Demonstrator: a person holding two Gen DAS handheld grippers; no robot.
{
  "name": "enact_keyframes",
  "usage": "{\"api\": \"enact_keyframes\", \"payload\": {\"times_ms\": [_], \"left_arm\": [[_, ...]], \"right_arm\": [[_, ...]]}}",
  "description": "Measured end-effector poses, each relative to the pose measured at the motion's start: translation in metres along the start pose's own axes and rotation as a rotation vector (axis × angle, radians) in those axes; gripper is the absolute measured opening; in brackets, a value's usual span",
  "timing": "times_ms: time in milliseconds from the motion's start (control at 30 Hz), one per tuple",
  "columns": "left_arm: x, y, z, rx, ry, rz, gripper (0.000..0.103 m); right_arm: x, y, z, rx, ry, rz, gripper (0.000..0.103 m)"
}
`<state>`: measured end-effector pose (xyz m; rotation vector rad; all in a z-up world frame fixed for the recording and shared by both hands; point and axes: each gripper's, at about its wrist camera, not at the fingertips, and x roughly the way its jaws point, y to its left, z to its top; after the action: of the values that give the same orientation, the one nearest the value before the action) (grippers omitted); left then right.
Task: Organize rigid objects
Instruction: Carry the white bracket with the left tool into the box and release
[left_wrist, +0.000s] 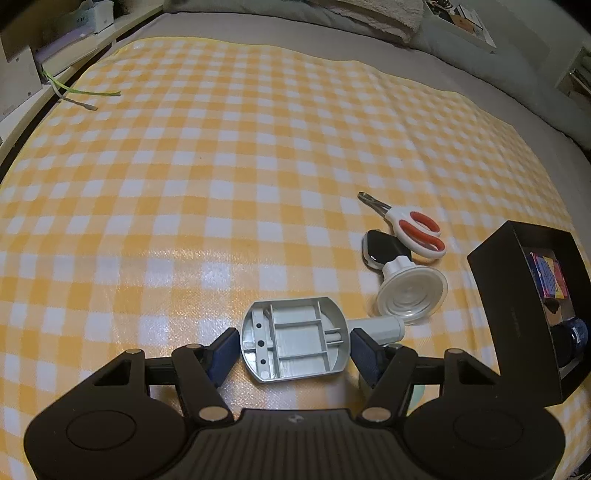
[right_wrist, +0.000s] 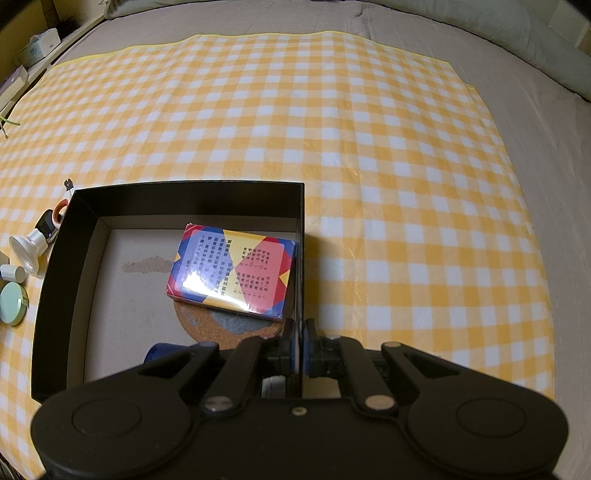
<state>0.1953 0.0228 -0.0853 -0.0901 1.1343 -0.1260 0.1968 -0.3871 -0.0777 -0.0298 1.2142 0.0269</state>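
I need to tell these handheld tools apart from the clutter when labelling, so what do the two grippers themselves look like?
Both match: the left gripper and right gripper have matte black plastic bodies with two round discs, angled black linkage arms with silver pivot pins, and dark blue finger pads. The left one's ribbed centre bears a small silver logo. No cables, hands or sleeves show.
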Motion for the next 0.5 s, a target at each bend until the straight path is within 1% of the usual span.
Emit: {"api": "enact_keyframes", "payload": {"times_ms": [167,300,400,500], "left_arm": [[-0.009,-0.005,0.004,-0.022,-0.033,-0.027,0.066],[-0.021,-0.016,0.012,-0.022,-0.073,-0.068,0.066],[-0.029,-0.031,0.017,-0.003,-0.092,-0.106,0.066],[-0.035,-0.053,0.019,0.036,-0.097,-0.153,0.066]], "right_arm": [[0.000,0.001,-0.001,0.002,-0.001,0.000,0.004],[0.000,0.000,-0.001,0.000,-0.001,-0.001,0.004],[0.000,0.001,0.000,-0.001,-0.002,-0.001,0.004],[0.000,0.001,-0.001,-0.001,-0.002,-0.001,0.004]]}}
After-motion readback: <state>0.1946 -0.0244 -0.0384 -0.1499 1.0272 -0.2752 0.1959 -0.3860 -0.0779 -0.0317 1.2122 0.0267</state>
